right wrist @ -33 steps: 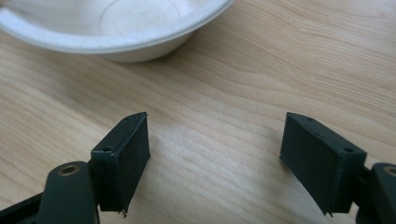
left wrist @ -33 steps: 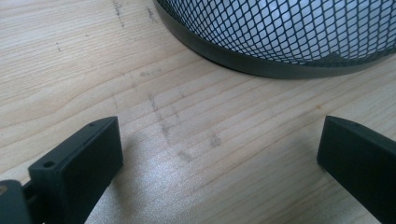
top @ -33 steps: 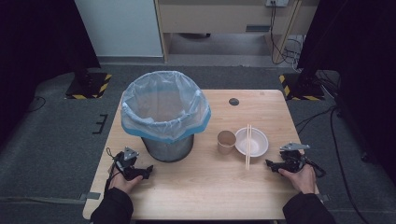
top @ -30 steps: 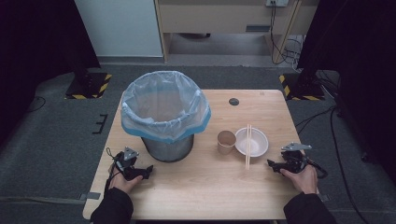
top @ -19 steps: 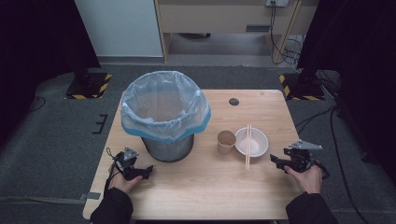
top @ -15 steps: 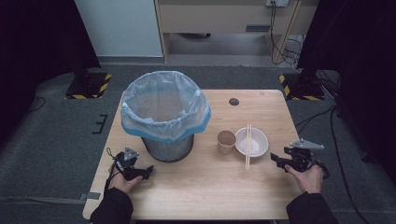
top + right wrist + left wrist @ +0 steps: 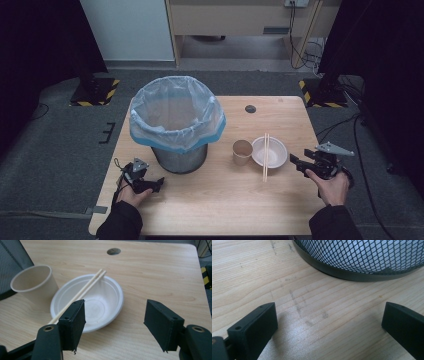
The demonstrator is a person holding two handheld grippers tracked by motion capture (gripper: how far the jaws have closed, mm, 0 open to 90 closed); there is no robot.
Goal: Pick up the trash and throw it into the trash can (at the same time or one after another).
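Since a second ago my right tool (image 7: 296, 163) has lifted off the desk (image 7: 215, 200) and sits a little farther right; its jaws have just been closing slightly but stand wide, with nothing between them. In the right gripper view they frame the white bowl (image 7: 100, 302), which sits on the desk just left of that tool, with the chopsticks (image 7: 85, 290) laid across its rim and the paper cup (image 7: 32, 282) touching its side. My left tool (image 7: 155, 185) has kept its place near the bin (image 7: 175, 120), jaws wide and empty. The near ends of the chopsticks are hidden behind one jaw; the bin's top is cut off in the left gripper view.
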